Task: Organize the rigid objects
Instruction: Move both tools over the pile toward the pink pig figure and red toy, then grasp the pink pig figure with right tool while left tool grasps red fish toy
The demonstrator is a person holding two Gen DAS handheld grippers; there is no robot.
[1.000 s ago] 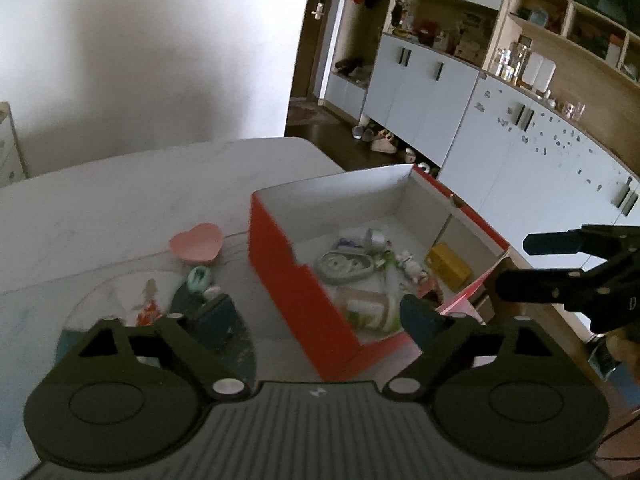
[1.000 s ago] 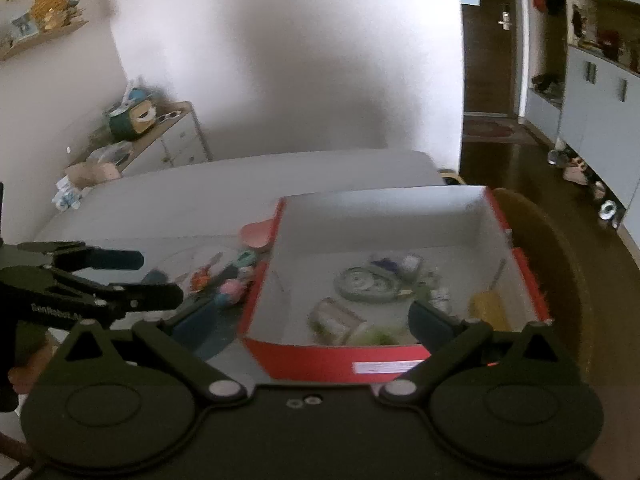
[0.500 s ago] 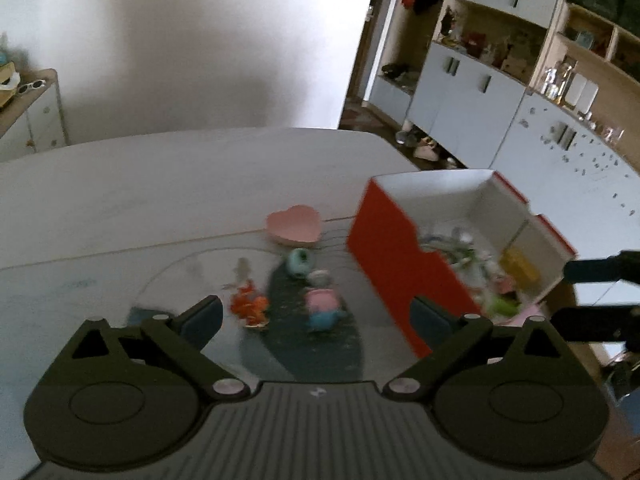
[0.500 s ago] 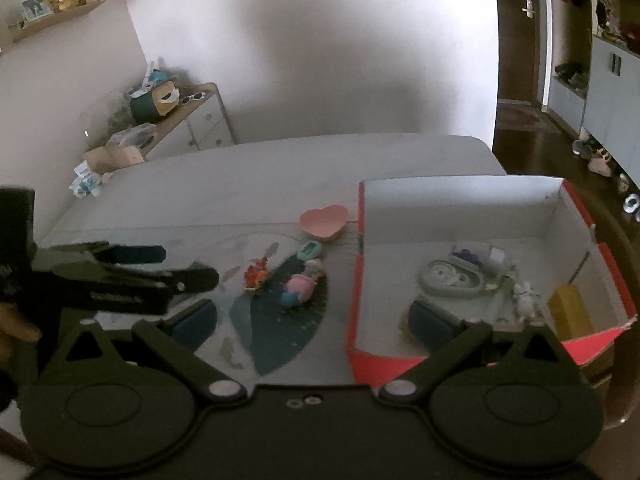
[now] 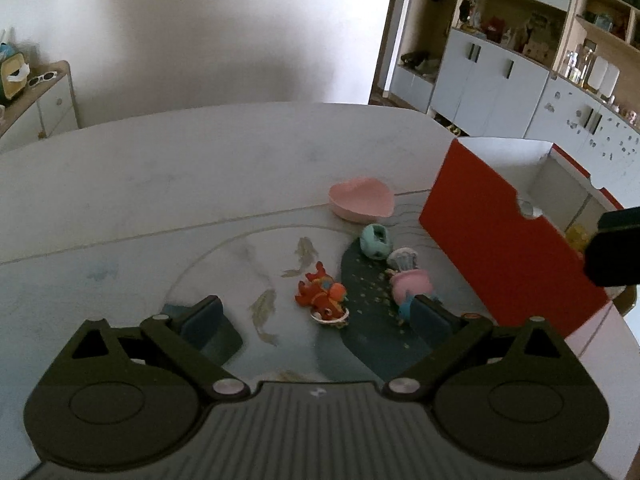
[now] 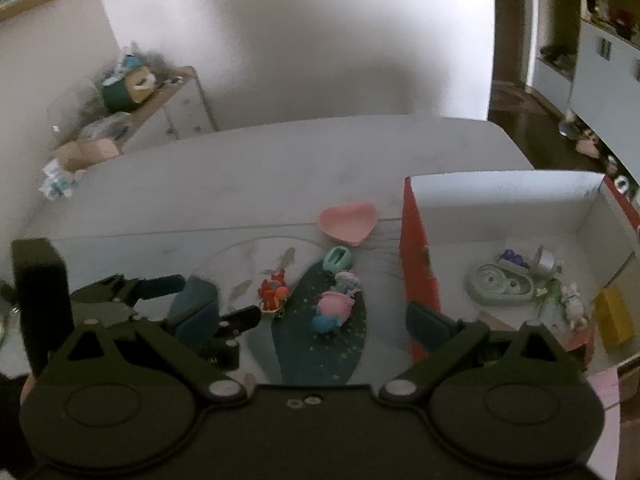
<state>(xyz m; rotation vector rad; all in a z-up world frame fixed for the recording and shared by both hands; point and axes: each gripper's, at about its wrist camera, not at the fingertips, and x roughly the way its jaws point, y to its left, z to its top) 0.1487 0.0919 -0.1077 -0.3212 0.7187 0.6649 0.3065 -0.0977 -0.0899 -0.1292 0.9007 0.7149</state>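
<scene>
The red toy figure (image 5: 322, 294) lies on the table mat just ahead of our left gripper (image 5: 316, 316), between its fingertips and slightly toward the right one. The pink toy figure (image 5: 408, 282) lies beside that right fingertip; the teal toy (image 5: 374, 242) and pink heart dish (image 5: 362, 202) sit farther ahead. The red box (image 5: 500, 236) stands to the right. Both grippers are spread wide and hold nothing. We judge the red figure the next pick: lower straight, centre it, and close without nudging the pink figure. Our right gripper (image 6: 312, 316) hovers clear.
</scene>
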